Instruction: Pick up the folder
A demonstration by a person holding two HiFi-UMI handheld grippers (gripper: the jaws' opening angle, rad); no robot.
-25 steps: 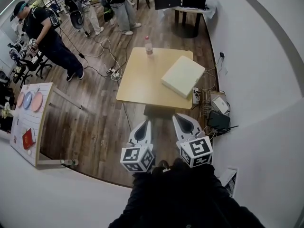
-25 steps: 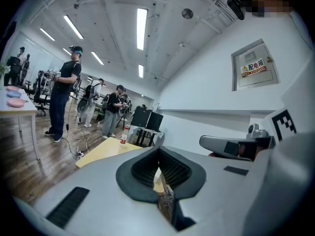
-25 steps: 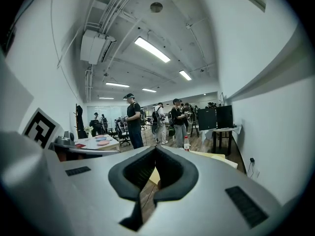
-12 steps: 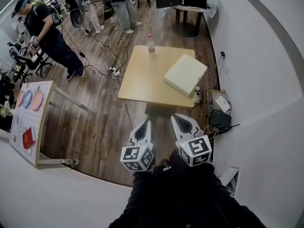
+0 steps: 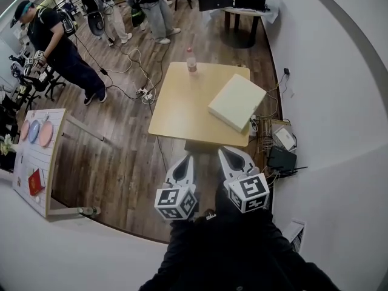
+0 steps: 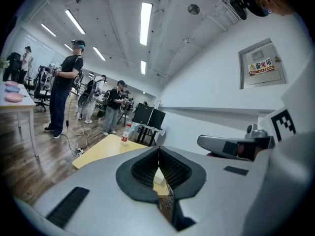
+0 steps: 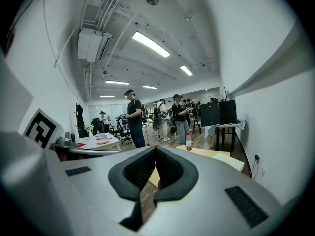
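A pale cream folder [image 5: 236, 102] lies flat on the right side of a small wooden table [image 5: 182, 105], its corner over the right edge. In the right gripper view the folder [image 7: 227, 160] shows as a pale slab past the jaws. Both grippers are held side by side short of the table's near edge, some way from the folder. My left gripper [image 5: 185, 160] has its jaws closed tip to tip with nothing between them. My right gripper [image 5: 229, 152] is likewise shut and empty. Through the left gripper's jaws only a sliver of the folder [image 6: 158, 176] shows.
A drink bottle [image 5: 191, 59] with a red cap stands at the table's far edge. Cables and a power strip [image 5: 143, 92] lie on the wood floor to the left. Boxes and wires [image 5: 280, 147] sit by the right wall. Several people stand beyond; a white table [image 5: 36, 162] with plates is at left.
Both grippers have edged forward toward the table's near edge, and the table sits slightly lower and nearer in the head view. Both jaws stayed closed.
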